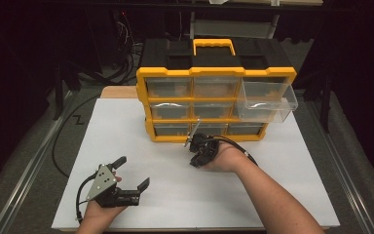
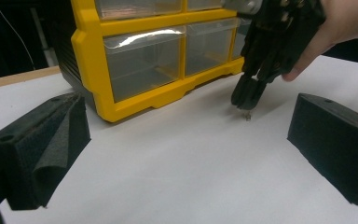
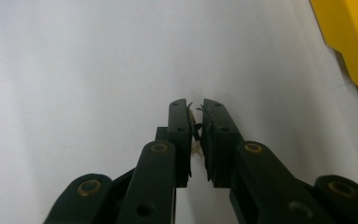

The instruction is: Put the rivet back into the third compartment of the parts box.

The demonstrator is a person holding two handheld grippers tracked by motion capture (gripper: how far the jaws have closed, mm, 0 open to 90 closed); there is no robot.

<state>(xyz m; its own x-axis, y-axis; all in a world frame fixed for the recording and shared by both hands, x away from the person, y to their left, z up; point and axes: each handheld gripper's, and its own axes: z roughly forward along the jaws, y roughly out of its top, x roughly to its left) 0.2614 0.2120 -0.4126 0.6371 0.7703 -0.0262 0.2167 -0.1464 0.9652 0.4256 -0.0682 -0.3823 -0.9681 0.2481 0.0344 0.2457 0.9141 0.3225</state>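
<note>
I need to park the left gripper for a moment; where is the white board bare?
Bare: the white board between the left gripper and the yellow drawer cabinet, and its right side under the pulled-out drawer. Crowded: in front of the cabinet's middle, where the right gripper pinches a small object.

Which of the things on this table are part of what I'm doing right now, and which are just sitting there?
In the job:
- right gripper, shut on the small screw
- white table under it
- pulled-out drawer, the likely destination

Just there:
- left gripper, open, resting idle
- closed drawers of the yellow organizer
- cables behind
</note>
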